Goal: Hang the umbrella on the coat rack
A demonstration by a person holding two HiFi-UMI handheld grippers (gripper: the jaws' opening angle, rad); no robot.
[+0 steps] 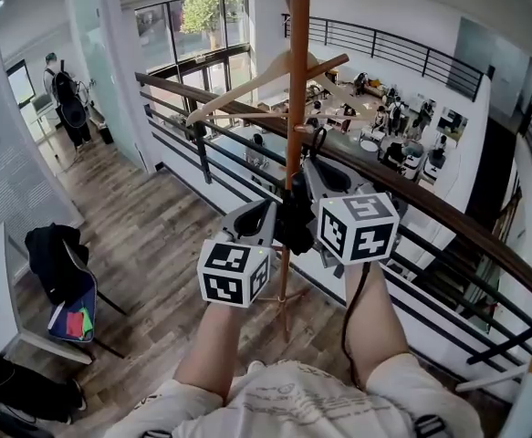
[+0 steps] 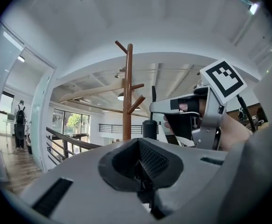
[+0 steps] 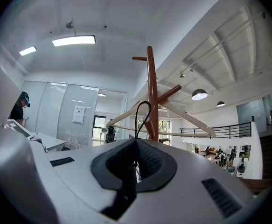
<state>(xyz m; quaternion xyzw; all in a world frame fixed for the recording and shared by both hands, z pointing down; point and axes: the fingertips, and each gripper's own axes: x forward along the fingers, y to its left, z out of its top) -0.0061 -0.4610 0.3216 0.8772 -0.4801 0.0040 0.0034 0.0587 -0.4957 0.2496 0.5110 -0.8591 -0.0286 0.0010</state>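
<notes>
- L gripper point(image 2: 142, 169): jaws clamped on black umbrella point(image 1: 293, 226), held at coat rack point(image 1: 297, 80) pole, mid-height.
- R gripper point(image 3: 136, 160): jaws pinched on its strap loop point(image 3: 142, 113), loop upright beside pole.

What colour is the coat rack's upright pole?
The wooden coat rack pole is reddish-brown, clearest in the right gripper view.

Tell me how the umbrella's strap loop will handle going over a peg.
The strap loop is a thin cord arching open above the shut right gripper, so probably light and limp, slightly springy. It may well collapse or twist if pushed against a peg of the coat rack.
</notes>
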